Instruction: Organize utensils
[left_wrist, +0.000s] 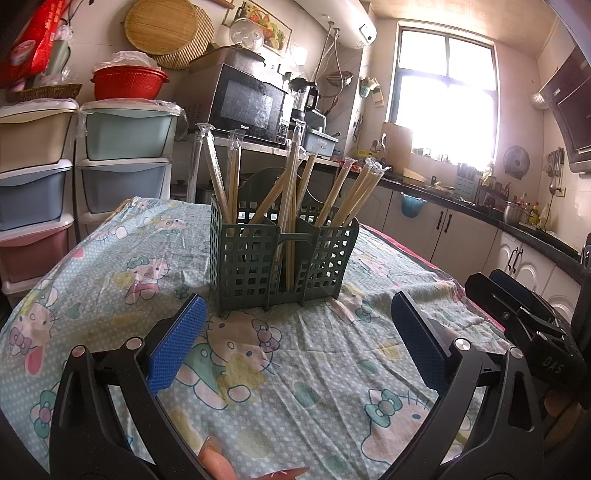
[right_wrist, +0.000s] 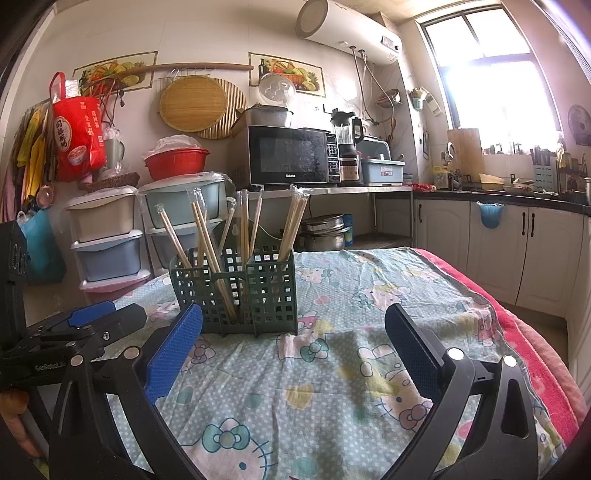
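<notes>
- The left gripper and the right gripper both have their blue-padded fingers spread wide, and neither holds anything.
- The dark green plastic lattice caddy stands straight ahead of the left fingers, and ahead and slightly left of the right fingers; neither gripper touches it.
- The plastic-wrapped wooden chopsticks stand leaning in all its compartments; none lies loose on the cloth that I can see.
- Judgement: the sorting looks finished or nearly so, with both grippers hanging back. Any further move would call for closing on a single wrapped pair near its top without tipping the light caddy.
- The worktop under the fingers is covered by a pale blue cartoon-cat print cloth, wrinkled, with a red blanket edge right of the right fingers.
- Beyond: a kitchen, with a black microwave oven, pastel plastic stacking drawers and a bright window.
</notes>
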